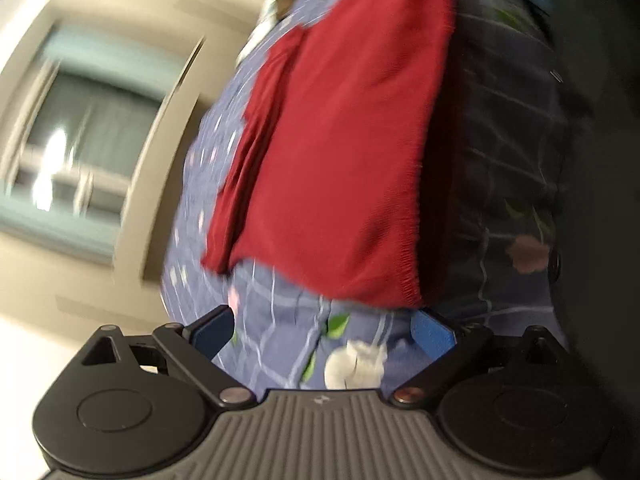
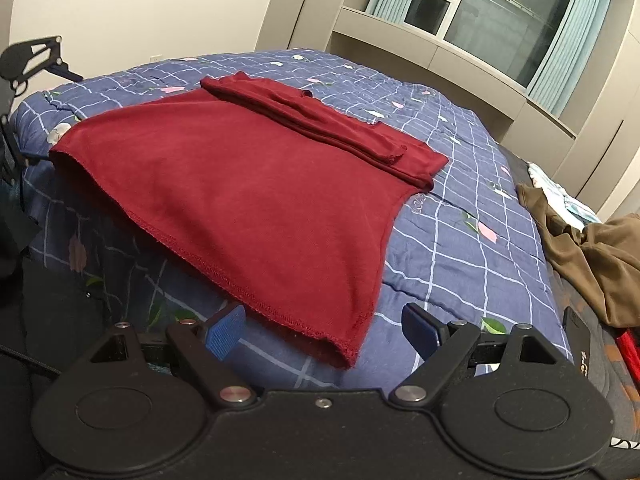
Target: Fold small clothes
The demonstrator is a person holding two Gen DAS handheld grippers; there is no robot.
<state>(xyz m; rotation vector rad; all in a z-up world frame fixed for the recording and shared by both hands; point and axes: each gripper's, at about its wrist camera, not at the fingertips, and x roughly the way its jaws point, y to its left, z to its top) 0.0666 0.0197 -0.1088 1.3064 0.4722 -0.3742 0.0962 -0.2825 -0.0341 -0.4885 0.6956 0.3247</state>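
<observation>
A dark red shirt [image 2: 240, 184] lies flat on a blue checked quilt [image 2: 460, 220], with a sleeve folded over its far side [image 2: 320, 120]. My right gripper [image 2: 326, 330] is open and empty, just in front of the shirt's near hem corner. In the left wrist view, tilted and blurred, the same red shirt [image 1: 340, 140] lies on the quilt [image 1: 280, 344]. My left gripper [image 1: 322, 330] is open and empty, just short of the shirt's hem.
An olive-brown garment [image 2: 592, 248] and a light cloth [image 2: 560, 196] lie at the bed's right side. A black stand [image 2: 36, 60] rises at the far left. A window with blue curtains [image 2: 500, 12] fills the back wall.
</observation>
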